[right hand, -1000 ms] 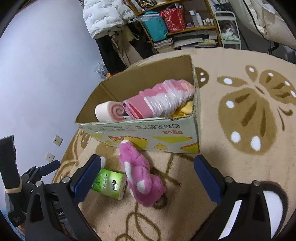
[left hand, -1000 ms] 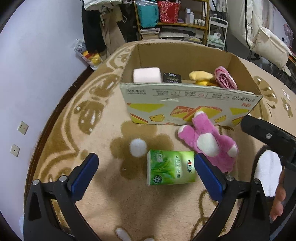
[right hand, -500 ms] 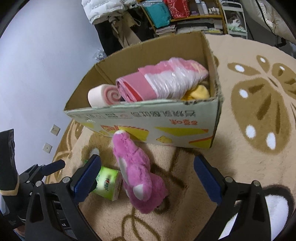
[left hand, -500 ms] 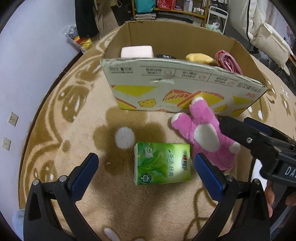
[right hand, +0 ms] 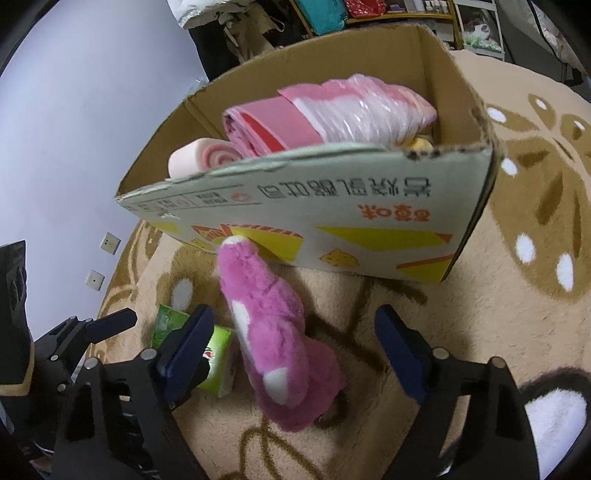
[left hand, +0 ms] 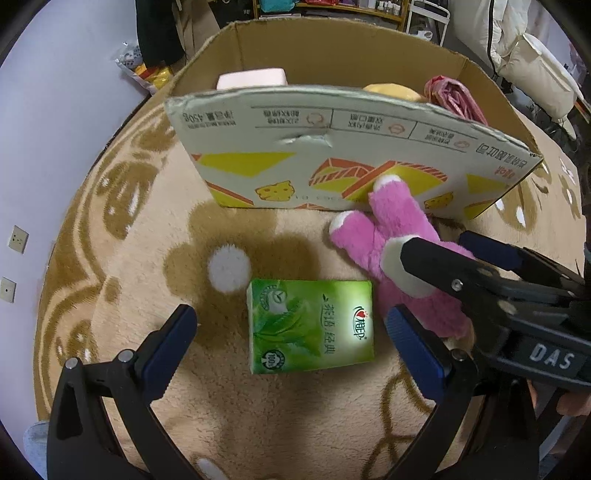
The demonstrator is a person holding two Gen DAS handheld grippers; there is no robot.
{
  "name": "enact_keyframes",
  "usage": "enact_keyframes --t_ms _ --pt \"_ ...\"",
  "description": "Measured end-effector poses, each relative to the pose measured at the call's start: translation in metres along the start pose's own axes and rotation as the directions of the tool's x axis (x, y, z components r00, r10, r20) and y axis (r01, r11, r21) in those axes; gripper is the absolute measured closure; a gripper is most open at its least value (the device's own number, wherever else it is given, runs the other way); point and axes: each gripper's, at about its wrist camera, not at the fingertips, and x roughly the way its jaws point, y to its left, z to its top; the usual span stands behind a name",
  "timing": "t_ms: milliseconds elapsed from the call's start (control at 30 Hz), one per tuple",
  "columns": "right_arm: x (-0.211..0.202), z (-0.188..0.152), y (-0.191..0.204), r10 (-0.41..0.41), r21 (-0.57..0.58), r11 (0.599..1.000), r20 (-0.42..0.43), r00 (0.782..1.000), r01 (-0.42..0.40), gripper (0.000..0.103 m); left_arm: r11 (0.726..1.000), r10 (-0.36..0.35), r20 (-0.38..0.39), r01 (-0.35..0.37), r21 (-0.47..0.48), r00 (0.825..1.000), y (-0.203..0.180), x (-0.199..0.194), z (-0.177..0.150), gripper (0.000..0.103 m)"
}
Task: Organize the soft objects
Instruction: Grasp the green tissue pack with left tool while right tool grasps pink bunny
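Observation:
A green tissue pack (left hand: 312, 325) lies flat on the rug, between the open jaws of my left gripper (left hand: 291, 336), just above it. A pink plush toy (left hand: 399, 254) lies right of the pack, its paw against the cardboard box (left hand: 332, 162). My right gripper (right hand: 295, 343) is open and straddles the pink plush (right hand: 269, 321); it also shows in the left wrist view (left hand: 469, 266) over the plush. The tissue pack shows in the right wrist view (right hand: 218, 358) behind the left finger. The box (right hand: 332, 218) holds a pink roll (right hand: 201, 162), a pink wrapped bundle (right hand: 332, 110) and a yellow item (left hand: 391, 90).
The tan rug (left hand: 129, 229) with brown flower and butterfly patterns covers the floor. A white wall with sockets (left hand: 18, 240) is at the left. Shelves and hanging clothes (right hand: 258, 33) stand behind the box. A white cushioned seat (left hand: 539, 70) is at the far right.
Both grippers have moved forward and down toward the rug. The left one has closed in around the tissue pack and the right one around the pink plush. Both stay open.

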Motion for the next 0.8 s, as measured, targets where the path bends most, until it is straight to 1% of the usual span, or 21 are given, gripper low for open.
enact_keyframes --t_ms 100,300,500,667,733,800 --pt "0.006 0.0 -0.003 0.003 0.005 1.0 -0.021 1.0 -0.003 0.024 1.0 -0.007 -0.014 0.007 0.002 1.0 0.0 0.007 0.0 0.001" --pt "0.012 -0.003 -0.005 0.007 -0.002 1.0 -0.039 0.999 -0.007 0.024 1.0 0.004 -0.023 -0.004 0.003 1.0 -0.001 0.013 -0.002 0.001" --pt "0.014 -0.005 -0.008 0.018 0.017 1.0 -0.046 0.999 -0.017 0.024 1.0 0.01 -0.046 -0.009 0.024 0.999 -0.009 0.023 -0.005 0.001" --pt "0.013 -0.005 -0.011 0.014 0.011 1.0 -0.053 0.999 -0.013 0.024 1.0 0.019 -0.064 -0.018 0.022 0.998 -0.01 0.029 -0.009 0.001" --pt "0.015 -0.006 -0.008 0.011 0.005 1.0 -0.058 0.998 -0.011 0.033 1.0 0.015 -0.068 -0.014 0.017 0.998 -0.009 0.031 -0.011 0.001" --pt "0.015 -0.006 -0.005 0.029 -0.003 1.0 -0.061 0.998 -0.029 0.046 1.0 0.014 -0.075 -0.013 0.011 0.997 -0.011 0.034 -0.01 0.002"
